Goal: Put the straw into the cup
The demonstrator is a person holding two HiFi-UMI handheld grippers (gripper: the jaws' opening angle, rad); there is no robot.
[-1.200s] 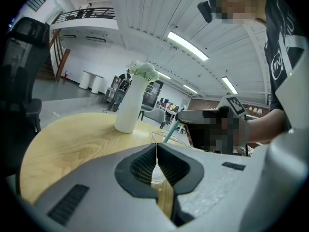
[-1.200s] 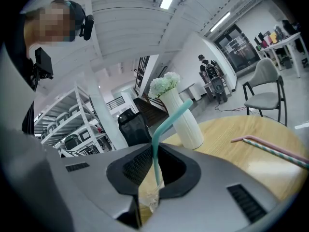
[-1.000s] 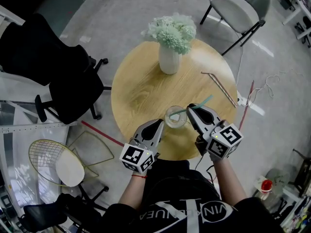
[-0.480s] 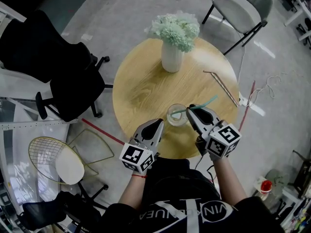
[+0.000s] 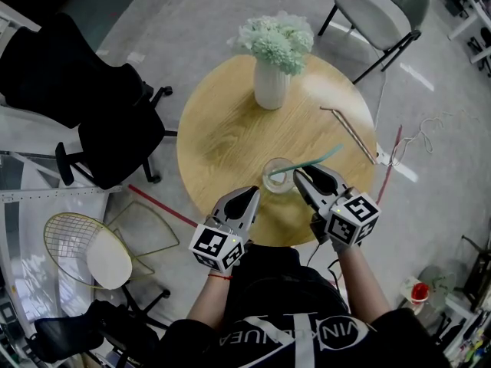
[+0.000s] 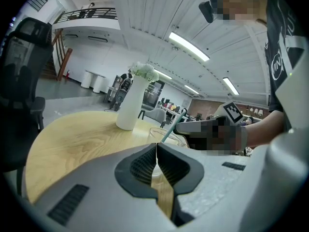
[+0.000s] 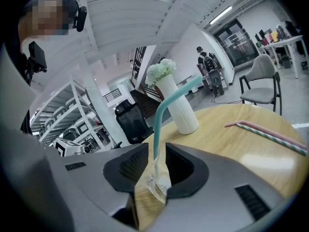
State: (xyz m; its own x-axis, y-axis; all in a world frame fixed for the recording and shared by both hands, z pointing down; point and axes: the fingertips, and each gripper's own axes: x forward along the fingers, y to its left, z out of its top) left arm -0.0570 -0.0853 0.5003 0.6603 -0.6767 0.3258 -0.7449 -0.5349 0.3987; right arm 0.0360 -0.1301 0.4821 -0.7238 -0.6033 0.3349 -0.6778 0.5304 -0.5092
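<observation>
A clear cup (image 5: 278,175) stands near the front edge of the round wooden table (image 5: 222,129). A teal straw (image 5: 311,161) has its lower end in the cup and slants up to the right. My right gripper (image 5: 301,176) is just right of the cup. In the right gripper view its jaws (image 7: 157,163) stand a little apart around the straw (image 7: 161,115), wider than it, with the cup (image 7: 157,185) below. My left gripper (image 5: 252,194) sits left of the cup, shut and empty (image 6: 156,151). From there the cup (image 6: 174,138) and straw (image 6: 170,129) show beyond.
A white vase (image 5: 270,90) of pale flowers stands at the table's far side. Two loose straws (image 5: 351,133) lie at the right rim. A black office chair (image 5: 100,121) is on the left, a grey chair (image 5: 383,10) at the back right, a wire chair (image 5: 92,255) at the front left.
The right gripper has edged slightly left toward the cup with the straw. The straw's free end now sits a little higher and farther right. The left gripper has hardly moved.
</observation>
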